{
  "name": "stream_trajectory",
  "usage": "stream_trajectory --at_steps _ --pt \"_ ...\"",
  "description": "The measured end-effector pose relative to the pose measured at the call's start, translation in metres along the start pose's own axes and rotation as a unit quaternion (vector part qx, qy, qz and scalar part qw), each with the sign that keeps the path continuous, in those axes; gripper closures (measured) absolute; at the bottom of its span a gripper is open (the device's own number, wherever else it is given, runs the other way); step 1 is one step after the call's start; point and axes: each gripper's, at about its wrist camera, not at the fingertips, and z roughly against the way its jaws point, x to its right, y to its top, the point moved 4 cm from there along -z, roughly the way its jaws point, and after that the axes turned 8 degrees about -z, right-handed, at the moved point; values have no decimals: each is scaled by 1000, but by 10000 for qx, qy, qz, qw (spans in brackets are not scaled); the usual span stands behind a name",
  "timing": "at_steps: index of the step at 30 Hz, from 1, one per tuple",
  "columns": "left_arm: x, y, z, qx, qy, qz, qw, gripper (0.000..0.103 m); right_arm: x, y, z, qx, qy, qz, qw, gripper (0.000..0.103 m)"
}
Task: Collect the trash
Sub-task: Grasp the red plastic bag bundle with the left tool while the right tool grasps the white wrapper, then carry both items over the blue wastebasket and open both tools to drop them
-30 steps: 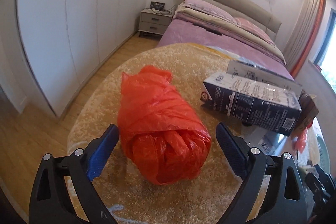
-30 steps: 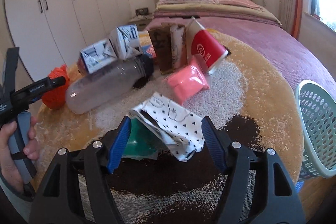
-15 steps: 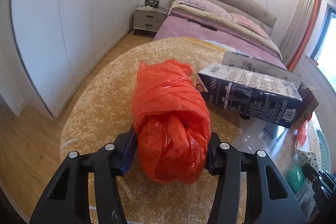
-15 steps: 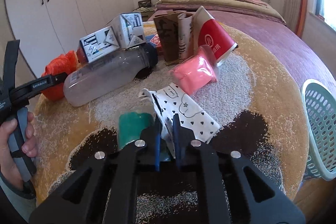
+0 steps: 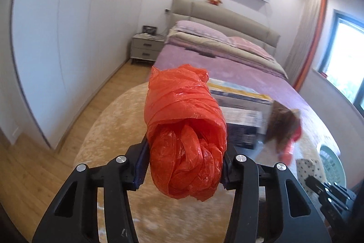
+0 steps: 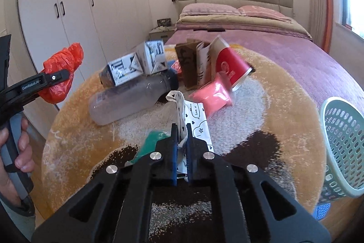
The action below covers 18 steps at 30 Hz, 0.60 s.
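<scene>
My left gripper (image 5: 183,165) is shut on a rolled orange plastic bag (image 5: 185,129) and holds it above the round rug (image 5: 113,129); the bag also shows in the right wrist view (image 6: 60,74). My right gripper (image 6: 181,147) is shut on a white paper bag with black hearts (image 6: 193,115), lifted off the rug beside a green piece (image 6: 150,145). A light green mesh basket (image 6: 343,145) stands at the rug's right edge.
On the rug (image 6: 284,106) lie a clear plastic bottle (image 6: 129,101), milk cartons (image 6: 134,65), a brown paper bag (image 6: 188,63), a red paper cup (image 6: 229,65) and a pink packet (image 6: 213,97). A bed (image 6: 261,47) stands behind, wardrobes (image 6: 75,3) on the left.
Both grippers closed: the left on the orange bag, the right on the heart-print paper bag. Both items have since been lifted off the rug.
</scene>
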Motion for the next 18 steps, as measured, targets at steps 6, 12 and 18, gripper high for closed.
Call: stream_trajectory --at_steps 6,12,18 --pt "51 4 14 122 -453 -348 9983 56 14 15 24 309 -140 -99 9994 98" --pt "117 -5 9 -9 -1130 -715 9910 56 56 27 47 579 -473 -398 9964 98" --pt "194 -13 1 -287 -1845 -1125 9760 56 101 36 67 772 -861 -698 9908 98"
